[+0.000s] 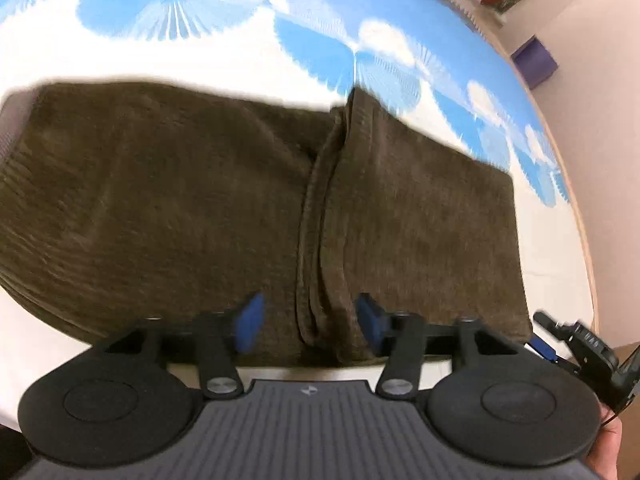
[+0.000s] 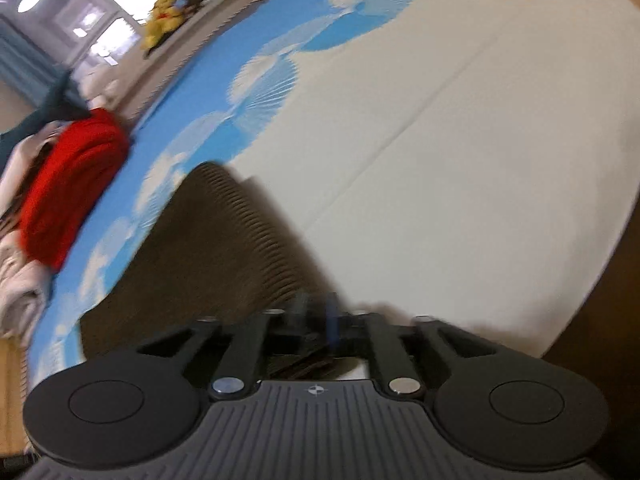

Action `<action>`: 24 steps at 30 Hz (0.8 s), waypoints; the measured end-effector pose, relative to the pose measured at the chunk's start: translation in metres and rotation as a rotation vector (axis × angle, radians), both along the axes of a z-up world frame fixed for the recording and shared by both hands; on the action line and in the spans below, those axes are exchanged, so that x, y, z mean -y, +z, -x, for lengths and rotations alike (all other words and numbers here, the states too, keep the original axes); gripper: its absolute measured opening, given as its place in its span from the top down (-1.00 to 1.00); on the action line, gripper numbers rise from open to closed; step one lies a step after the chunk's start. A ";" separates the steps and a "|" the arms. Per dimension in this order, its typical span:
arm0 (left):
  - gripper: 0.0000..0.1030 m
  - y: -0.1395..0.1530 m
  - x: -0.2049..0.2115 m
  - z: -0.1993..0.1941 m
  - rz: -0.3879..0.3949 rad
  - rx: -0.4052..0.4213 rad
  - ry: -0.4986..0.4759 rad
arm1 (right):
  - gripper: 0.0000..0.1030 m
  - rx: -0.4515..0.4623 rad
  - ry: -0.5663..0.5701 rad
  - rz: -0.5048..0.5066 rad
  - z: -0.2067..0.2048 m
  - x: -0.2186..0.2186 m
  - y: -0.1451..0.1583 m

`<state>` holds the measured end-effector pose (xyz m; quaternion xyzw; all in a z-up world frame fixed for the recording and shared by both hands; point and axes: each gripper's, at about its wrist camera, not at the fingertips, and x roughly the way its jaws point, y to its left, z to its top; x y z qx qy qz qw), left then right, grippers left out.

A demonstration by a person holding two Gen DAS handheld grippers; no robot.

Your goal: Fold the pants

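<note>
Left tongs (image 1: 310, 326) stand open astride the brown pants' (image 1: 180, 200) middle ridge at six o'clock; right tongs (image 2: 320, 316) blurred, state unclear. Pinch every layer squarely.

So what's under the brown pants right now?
The brown pants lie folded on a white sheet with blue fan prints, visible all around them. What's directly beneath is covered; nothing pokes out.

You see: corduroy pants (image 1: 180, 200) – brown ribbed matt cloth | bedsheet (image 2: 460, 140) – smooth printed cloth | left gripper (image 1: 310, 322) – matt black plastic, blue pads
</note>
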<state>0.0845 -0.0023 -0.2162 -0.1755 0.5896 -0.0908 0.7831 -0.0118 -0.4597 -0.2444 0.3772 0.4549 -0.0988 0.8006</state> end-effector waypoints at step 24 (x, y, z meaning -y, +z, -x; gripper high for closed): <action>0.86 0.024 0.028 0.009 -0.130 0.184 -0.104 | 0.02 -0.071 -0.043 -0.009 -0.002 -0.002 -0.006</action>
